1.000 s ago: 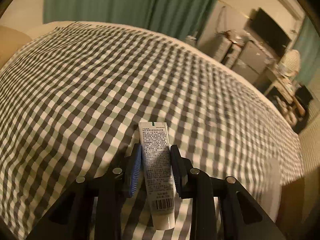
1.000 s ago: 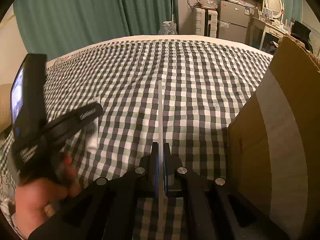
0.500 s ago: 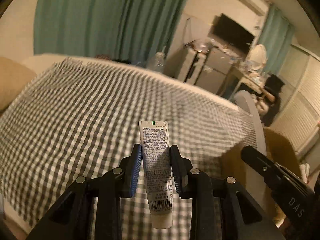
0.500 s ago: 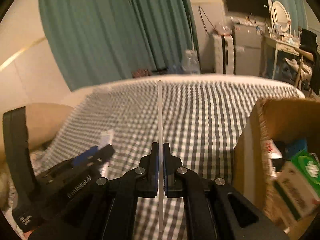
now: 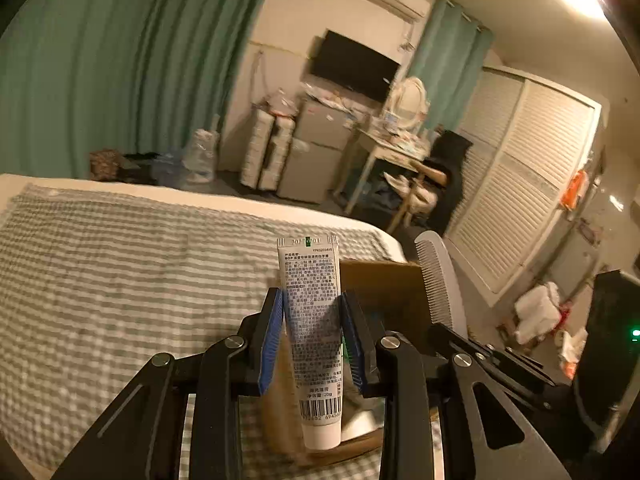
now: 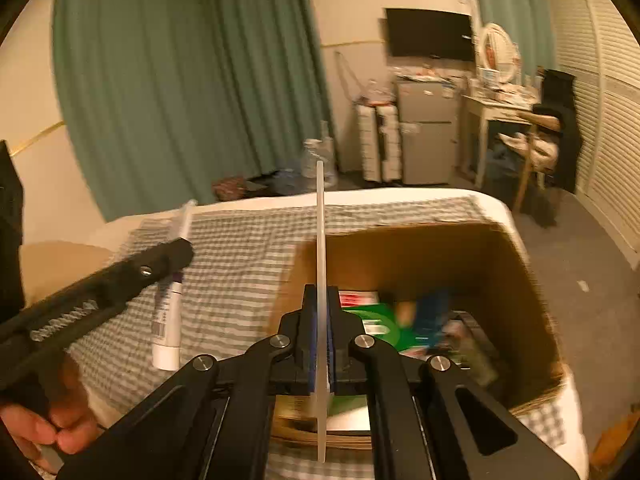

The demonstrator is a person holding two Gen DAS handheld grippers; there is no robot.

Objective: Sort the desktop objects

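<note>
My left gripper (image 5: 312, 304) is shut on a white tube (image 5: 310, 276) with small print and a barcode, cap end towards the camera. It hangs above the checked bedspread (image 5: 120, 280), beside the cardboard box (image 5: 380, 280). In the right wrist view, my right gripper (image 6: 320, 292) is shut on a thin white comb (image 6: 320, 232), seen edge-on, over the open cardboard box (image 6: 516, 280). Several packets lie in the box, among them a green one (image 6: 376, 320). The left gripper (image 6: 176, 252) with the tube (image 6: 168, 320) shows at the left. The comb (image 5: 440, 280) also shows in the left wrist view.
The box stands on the bed's right end near the mattress edge (image 6: 500, 208). Beyond the bed are green curtains (image 6: 180, 100), a small fridge (image 6: 428, 132), a desk (image 6: 500, 112) and louvred doors (image 5: 532, 184). A person's hand (image 6: 52, 432) holds the left gripper's handle.
Both grippers have risen and swung right, from low over the bedspread to the box. The box's inside has come into the right wrist view. Tube and comb stay gripped.
</note>
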